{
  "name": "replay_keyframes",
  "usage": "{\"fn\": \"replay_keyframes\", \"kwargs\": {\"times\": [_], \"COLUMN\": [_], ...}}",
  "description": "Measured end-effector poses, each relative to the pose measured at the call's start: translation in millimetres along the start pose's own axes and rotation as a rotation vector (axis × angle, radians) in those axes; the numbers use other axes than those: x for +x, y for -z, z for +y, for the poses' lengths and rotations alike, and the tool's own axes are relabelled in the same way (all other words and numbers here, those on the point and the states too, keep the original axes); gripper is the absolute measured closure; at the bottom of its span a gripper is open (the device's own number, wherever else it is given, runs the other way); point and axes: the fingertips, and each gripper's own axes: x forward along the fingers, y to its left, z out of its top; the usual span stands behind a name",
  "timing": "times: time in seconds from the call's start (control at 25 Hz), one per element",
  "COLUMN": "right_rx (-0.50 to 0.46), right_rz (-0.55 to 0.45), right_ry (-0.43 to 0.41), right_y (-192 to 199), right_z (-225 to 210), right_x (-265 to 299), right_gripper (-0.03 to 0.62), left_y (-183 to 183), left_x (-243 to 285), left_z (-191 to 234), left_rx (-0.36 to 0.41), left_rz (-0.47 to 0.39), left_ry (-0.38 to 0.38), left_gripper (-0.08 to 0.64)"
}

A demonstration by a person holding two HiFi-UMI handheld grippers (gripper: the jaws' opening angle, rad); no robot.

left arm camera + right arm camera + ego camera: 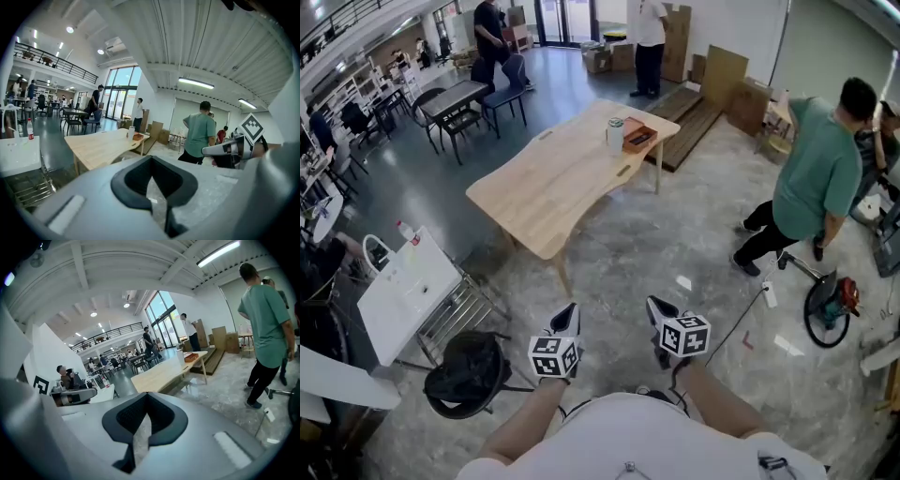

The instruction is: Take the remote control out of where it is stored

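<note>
No remote control shows in any view. A light wooden table stands a few steps ahead, with a shallow red-brown box and a pale cup at its far end. The same table and box appear small in the left gripper view, and the table in the right gripper view. My left gripper and right gripper are held close to my body, far from the table. Both are shut and hold nothing: left gripper, right gripper.
A person in a green shirt stands at right beside a round red-and-black machine on the floor. A white folding table and a black stool are at my left. Dark chairs, cardboard boxes and two more people are at the back.
</note>
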Motion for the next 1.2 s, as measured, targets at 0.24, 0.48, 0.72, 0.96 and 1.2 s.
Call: {"fn": "replay_keyframes", "kwargs": {"times": [0.24,0.48,0.72,0.96,1.2], "right_rx": [-0.005,-0.003,0.009,0.019,0.032], "right_rz": [-0.005,-0.022,-0.045,-0.041,-0.037], "right_ry": [0.002,0.009,0.022,0.037,0.06], "right_y": [-1.1,-9.6,-15.1,-8.0,0.9], "right_z": [1.6,6.4,9.4,17.5,31.0], "right_x": [3.3,3.6,-0.6,-2.1,-0.2], "right_gripper": [0.566,0.566,0.566,0.566,0.566], "left_y": [1.1,-0.7,-0.8,4.7,10.9], "left_x": [2.7,2.8,0.7,-7.5,-19.6], "left_z": [2.6,1.5,-5.6,-0.1,10.2], "left_rx": [-0.003,0.001,0.009,0.003,0.002], "left_rz": [0.004,0.008,0.007,0.012,0.021], "left_ry": [0.002,0.02,0.047,0.057,0.078], "left_gripper": [0.558,0.56,0.559,0.558,0.56]}}
